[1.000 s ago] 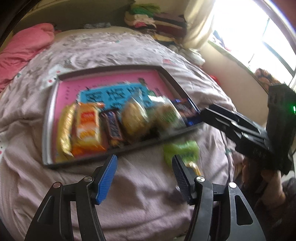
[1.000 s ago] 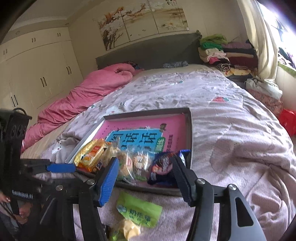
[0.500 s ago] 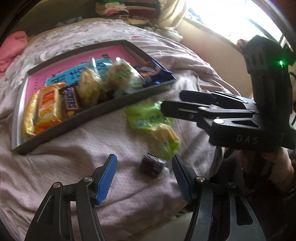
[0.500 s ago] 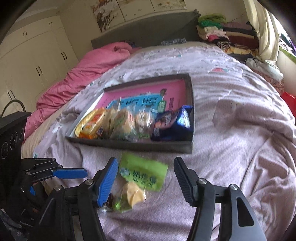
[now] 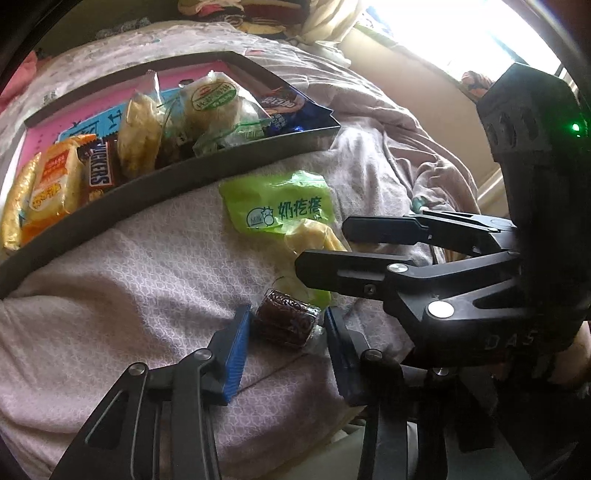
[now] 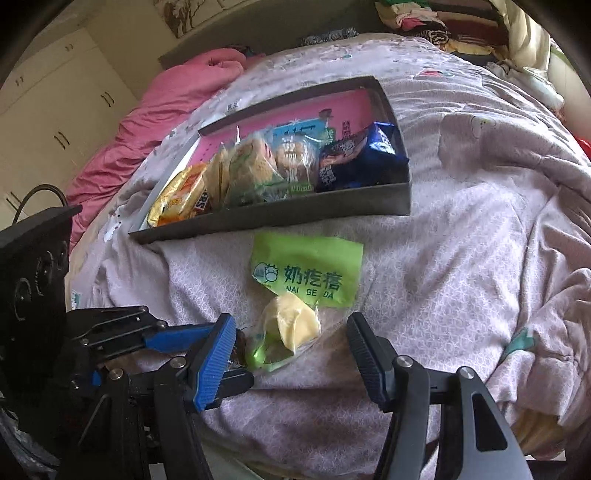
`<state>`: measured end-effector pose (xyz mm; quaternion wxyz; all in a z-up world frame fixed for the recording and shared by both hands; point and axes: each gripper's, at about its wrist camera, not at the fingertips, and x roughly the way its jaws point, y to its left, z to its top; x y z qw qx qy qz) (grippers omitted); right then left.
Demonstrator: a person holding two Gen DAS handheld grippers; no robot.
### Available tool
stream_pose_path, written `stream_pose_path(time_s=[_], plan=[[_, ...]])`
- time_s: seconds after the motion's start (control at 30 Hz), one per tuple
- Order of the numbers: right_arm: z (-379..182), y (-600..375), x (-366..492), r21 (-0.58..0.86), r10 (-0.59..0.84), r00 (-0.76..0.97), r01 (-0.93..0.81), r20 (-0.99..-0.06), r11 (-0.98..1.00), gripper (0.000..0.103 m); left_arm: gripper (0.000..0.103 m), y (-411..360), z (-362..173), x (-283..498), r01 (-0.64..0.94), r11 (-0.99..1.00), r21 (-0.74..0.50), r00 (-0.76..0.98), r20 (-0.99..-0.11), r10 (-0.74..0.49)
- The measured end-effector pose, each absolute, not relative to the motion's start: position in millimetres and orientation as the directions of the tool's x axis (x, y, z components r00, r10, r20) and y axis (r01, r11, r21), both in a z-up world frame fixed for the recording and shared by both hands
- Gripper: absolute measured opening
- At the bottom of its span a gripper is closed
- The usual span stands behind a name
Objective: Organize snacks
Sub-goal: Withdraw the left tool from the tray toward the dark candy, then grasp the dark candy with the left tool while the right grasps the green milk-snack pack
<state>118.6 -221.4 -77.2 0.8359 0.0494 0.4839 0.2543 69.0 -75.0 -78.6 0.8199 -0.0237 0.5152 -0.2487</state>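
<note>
Jaws of left gripper (image 5: 284, 325), just closing, bracket the dark candy (image 5: 286, 323) at lower centre for pickup; right gripper (image 6: 291, 343) spread over the green packet (image 6: 295, 306)

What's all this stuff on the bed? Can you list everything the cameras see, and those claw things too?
tray: one, dark grey with a pink floor, on the bed
snacks in tray: several, yellow, orange, brown, clear and blue packs, along its near wall
green packet: one, light green with a pale yellow lump at its clear end, on the blanket in front of the tray
dark candy: one, dark brown in clear wrap, beside the green packet
blanket: one, pale lilac, covering the bed
pink quilt: one, bunched at the head of the bed
folded clothes: a pile, mixed colours, far corner
left gripper: jaws just closing, blue pads around the dark candy
right gripper: open, either side of the packet's yellow end
</note>
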Motion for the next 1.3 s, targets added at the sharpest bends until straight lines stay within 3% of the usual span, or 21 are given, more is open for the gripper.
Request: stream_pose_path(time_s=[0.27,0.43,0.5,0.57,0.97,1.3], plan=[[-87.7,-207.0,123.5,0.295,0.447,0.386,-0.392,-0.807,0.871,0.061,0.039,-69.8,-80.9,70.0,0.373,0.869,-0.326,0.339,-0.824,-0.454],[-91.3,-192.5,124.4,0.232,0.419,0.405,-0.435,-0.813,0.87,0.051,0.039,-64.7,-82.3,70.2,0.36,0.867,-0.343,0.337,-0.819,-0.464],[-91.0,-188.0,123.7,0.223,0.428,0.408,-0.459,-0.807,0.86,0.037,0.039,-61.6,-82.4,70.2,0.354,0.865,-0.355,0.336,-0.815,-0.472],[-90.6,-184.0,122.8,0.22,0.436,0.409,-0.476,-0.801,0.852,0.037,0.038,-59.7,-80.9,69.9,0.352,0.863,-0.362,0.34,-0.81,-0.478],[-49.6,-204.2,107.2,0.332,0.606,0.469,-0.543,-0.642,0.771,0.036,0.038,-33.7,-57.1,68.9,0.309,0.867,-0.392,0.411,-0.767,-0.493],[-15.9,-218.2,104.5,0.301,0.636,0.587,-0.571,-0.501,0.764,0.036,0.038,-1.9,-18.1,74.8,0.249,0.901,-0.356,0.551,-0.713,-0.434]])
